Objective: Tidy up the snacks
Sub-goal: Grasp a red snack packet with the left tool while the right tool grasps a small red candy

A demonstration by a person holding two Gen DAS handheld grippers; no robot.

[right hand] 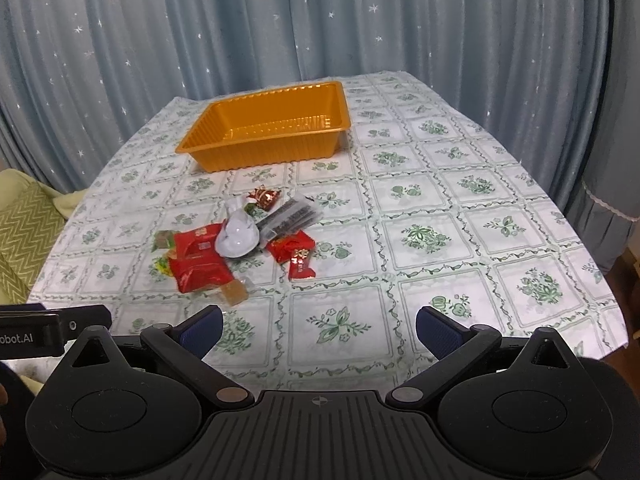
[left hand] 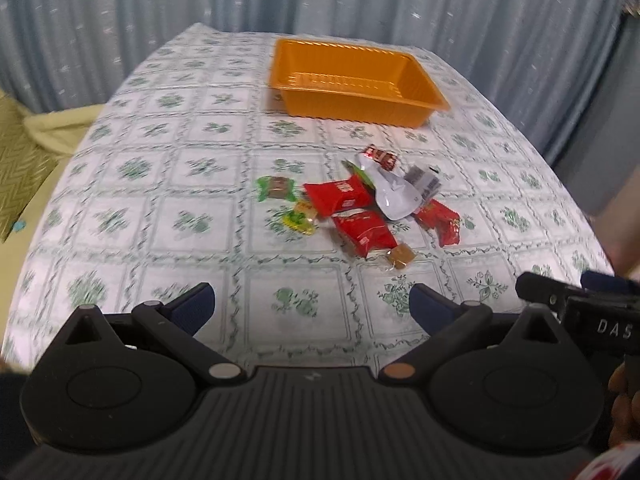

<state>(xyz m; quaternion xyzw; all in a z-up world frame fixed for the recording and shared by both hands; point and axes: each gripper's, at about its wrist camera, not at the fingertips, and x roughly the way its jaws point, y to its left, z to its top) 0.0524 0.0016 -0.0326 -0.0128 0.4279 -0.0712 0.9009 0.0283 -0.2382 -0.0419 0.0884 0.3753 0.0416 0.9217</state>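
Loosely heaped snacks (right hand: 236, 248) in red, white, green wrappers; both tools, left (left hand: 312, 306) and right (right hand: 318, 330), spread

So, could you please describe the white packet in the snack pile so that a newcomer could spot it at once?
Start at the orange tray on the floral tablecloth; the snack pile lies nearer than it. The white packet lies on top, in the middle, overlapping a red packet. It is the only plain white, crumpled wrapper among red, green and amber ones.
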